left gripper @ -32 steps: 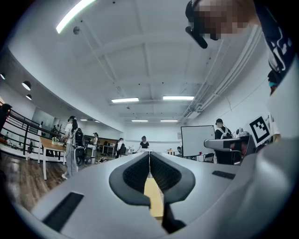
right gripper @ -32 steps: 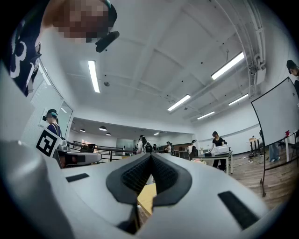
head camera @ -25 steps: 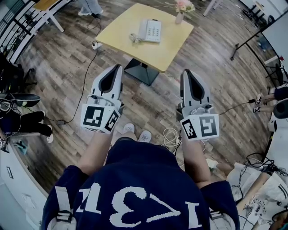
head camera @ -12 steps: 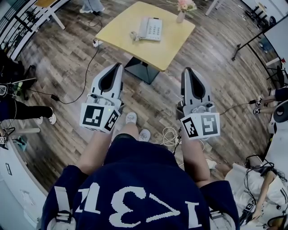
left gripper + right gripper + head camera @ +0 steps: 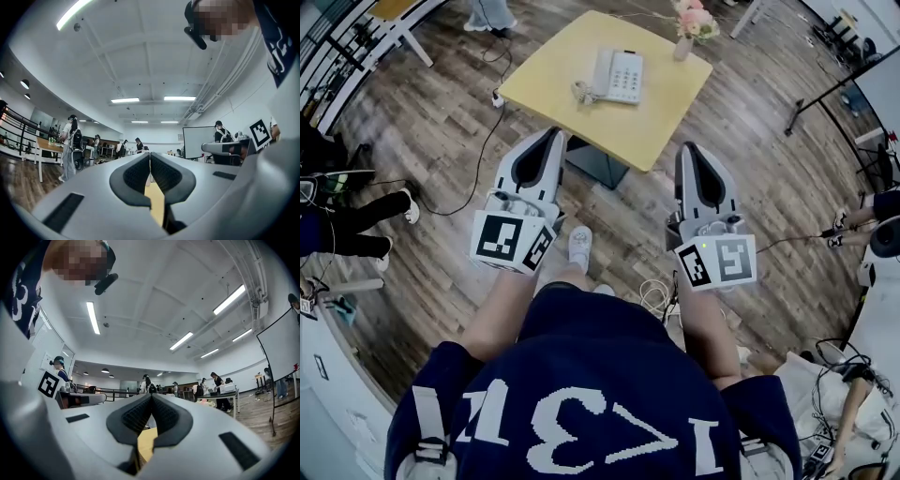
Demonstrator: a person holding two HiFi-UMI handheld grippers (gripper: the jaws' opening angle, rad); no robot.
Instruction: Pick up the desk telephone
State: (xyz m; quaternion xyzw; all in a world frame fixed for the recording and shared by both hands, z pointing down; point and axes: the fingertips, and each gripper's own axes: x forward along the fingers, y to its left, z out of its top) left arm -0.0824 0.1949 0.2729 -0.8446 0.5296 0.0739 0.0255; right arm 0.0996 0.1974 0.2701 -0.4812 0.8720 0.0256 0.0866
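A white desk telephone (image 5: pixel 617 75) with a keypad and coiled cord lies on a small yellow square table (image 5: pixel 656 112) at the top of the head view. My left gripper (image 5: pixel 555 138) is shut and empty, its tips near the table's front edge. At the same height on the other side, my right gripper (image 5: pixel 687 150) is also shut with nothing in it, short of the table's near corner. In the left gripper view the jaws (image 5: pixel 149 154) meet, with the yellow tabletop (image 5: pixel 156 204) showing below them. The right gripper view shows closed jaws (image 5: pixel 151 397) over the tabletop (image 5: pixel 146 441).
A small vase of pink flowers (image 5: pixel 692 26) stands at the table's far right corner. The table's dark pedestal base (image 5: pixel 591 161) sits on the wood floor. Cables (image 5: pixel 478 159) trail on the floor at left. Another person's legs (image 5: pixel 356 225) lie at far left, and other people stand farther off.
The person has stepped forward: the table and telephone have come closer in the head view, and both shut grippers now reach near the table's front edge.
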